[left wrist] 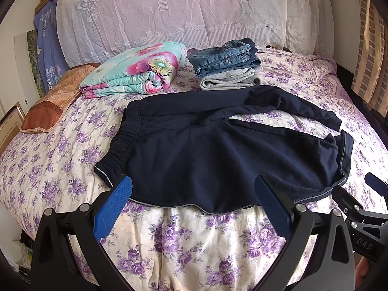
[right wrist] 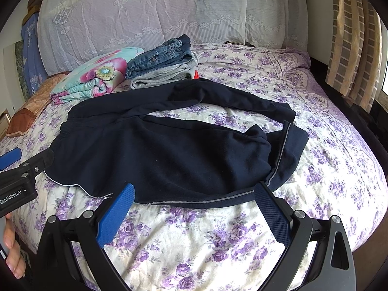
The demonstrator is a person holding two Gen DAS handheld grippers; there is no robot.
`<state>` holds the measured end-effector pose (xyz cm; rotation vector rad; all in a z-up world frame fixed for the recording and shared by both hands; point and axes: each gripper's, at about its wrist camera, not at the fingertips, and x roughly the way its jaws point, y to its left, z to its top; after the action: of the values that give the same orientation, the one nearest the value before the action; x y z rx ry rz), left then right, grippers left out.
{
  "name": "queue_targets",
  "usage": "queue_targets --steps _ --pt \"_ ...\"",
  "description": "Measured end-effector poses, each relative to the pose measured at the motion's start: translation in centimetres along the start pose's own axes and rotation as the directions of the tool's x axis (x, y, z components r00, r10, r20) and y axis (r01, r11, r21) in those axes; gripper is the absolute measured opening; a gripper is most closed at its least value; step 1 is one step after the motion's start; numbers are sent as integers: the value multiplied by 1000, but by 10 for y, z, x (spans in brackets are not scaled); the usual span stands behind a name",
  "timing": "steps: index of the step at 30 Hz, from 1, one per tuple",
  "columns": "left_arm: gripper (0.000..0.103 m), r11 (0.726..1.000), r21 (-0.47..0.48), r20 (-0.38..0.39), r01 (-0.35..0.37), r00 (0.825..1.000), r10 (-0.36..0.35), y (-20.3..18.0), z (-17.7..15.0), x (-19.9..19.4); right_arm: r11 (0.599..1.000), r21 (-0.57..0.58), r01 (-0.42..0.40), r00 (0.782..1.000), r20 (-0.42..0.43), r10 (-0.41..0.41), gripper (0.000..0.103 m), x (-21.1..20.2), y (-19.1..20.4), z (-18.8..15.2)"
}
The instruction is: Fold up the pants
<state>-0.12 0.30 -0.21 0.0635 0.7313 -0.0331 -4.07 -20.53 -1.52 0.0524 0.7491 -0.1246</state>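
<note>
Dark navy pants [left wrist: 206, 150] lie spread and rumpled on the floral bedspread [left wrist: 181, 242], waistband to the left, legs bent over to the right. They also show in the right wrist view [right wrist: 169, 150]. My left gripper [left wrist: 194, 189] is open and empty, its blue fingertips at the pants' near hem. My right gripper [right wrist: 194, 195] is open and empty, also at the near hem, further right. The left gripper's body shows at the left edge of the right wrist view [right wrist: 17, 172].
A folded stack of jeans and grey pants [left wrist: 225, 68] sits behind the navy pants. A folded floral quilt [left wrist: 135, 72] lies to its left, an orange pillow [left wrist: 53, 97] further left. A lace-covered headboard [left wrist: 194, 12] stands at the back.
</note>
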Motion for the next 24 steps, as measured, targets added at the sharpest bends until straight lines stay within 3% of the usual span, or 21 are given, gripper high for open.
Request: queue_targets --steps 12,15,19,24 --pt "98 1000 -1 -4 -1 1000 1 0 0 1 1000 1 -1 1000 -1 1 99 3 -6 -1" --pt "98 999 -13 -68 34 997 -34 8 -9 15 1000 10 1 1000 -13 -1 99 6 -2 -4" --pt "98 996 -62 -197 67 977 -78 20 -28 48 999 37 7 999 -48 -5 99 16 -9 -9" --pt "98 974 -221 -296 49 948 -115 69 -39 86 998 63 -3 997 -75 8 99 26 -20 -13"
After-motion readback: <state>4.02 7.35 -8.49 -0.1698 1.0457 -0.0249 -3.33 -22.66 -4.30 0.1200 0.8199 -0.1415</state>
